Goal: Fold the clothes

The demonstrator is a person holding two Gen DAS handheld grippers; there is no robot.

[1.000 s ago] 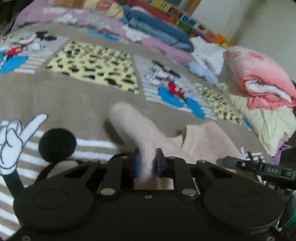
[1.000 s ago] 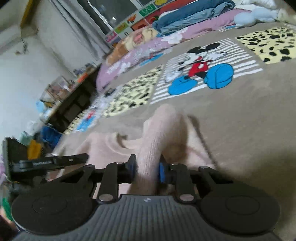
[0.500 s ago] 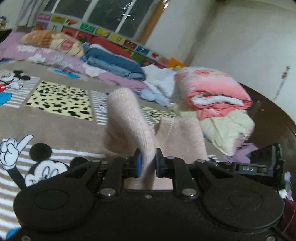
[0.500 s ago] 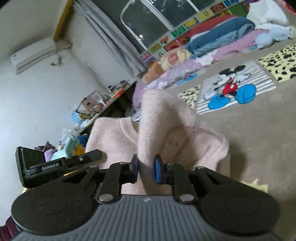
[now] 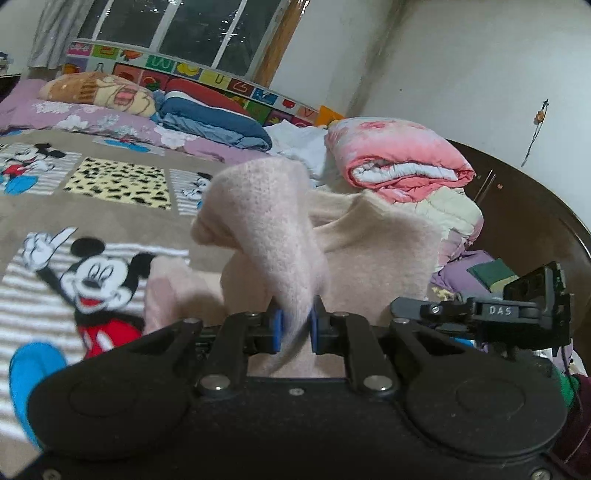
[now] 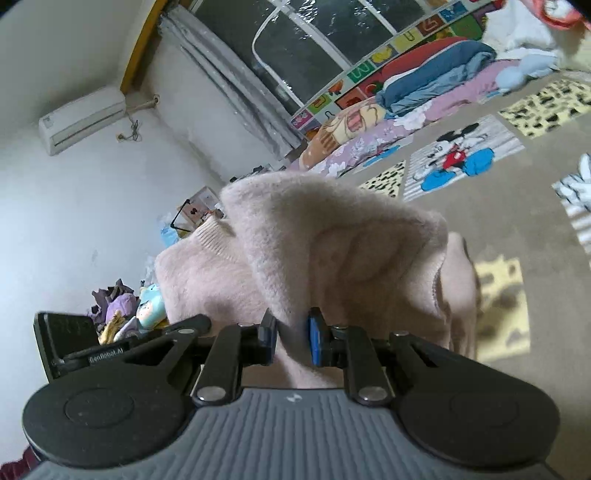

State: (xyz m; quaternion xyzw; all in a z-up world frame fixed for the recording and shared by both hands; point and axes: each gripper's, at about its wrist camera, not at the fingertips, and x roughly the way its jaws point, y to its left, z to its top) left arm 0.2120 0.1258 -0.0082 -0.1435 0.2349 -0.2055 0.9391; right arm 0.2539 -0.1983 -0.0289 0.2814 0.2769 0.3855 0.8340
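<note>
Left wrist view looks across a bed under a brown Mickey Mouse blanket point(image 5: 110, 218), toward a dark window point(image 5: 192, 33) and a white wall. Along the blanket's far edge lie a purple quilt point(image 5: 85, 118) and folded blue bedding point(image 5: 214, 118); at its far right corner sits a rolled pink quilt point(image 5: 399, 155) on a cream one.

A pale pink sweater point(image 5: 369, 251) is lifted off the blanket, its ribbed collar showing at the top. The left gripper point(image 5: 295, 328) has its jaws clamped on one bunched fold of the knit, which rises in a hump ahead of the blue pads point(image 5: 277, 328). The right gripper point(image 6: 291, 336) is likewise clamped on another fold, and the sweater point(image 6: 332, 251) drapes over and beside it, hiding much of the blanket point(image 6: 498, 229) behind. Each gripper's body shows at the edge of the other's view.

Right wrist view also takes in an air conditioner point(image 6: 85, 118) high on the wall, curtains point(image 6: 229, 81), and a pile of toys point(image 6: 129, 310) beyond the bed's left edge.
</note>
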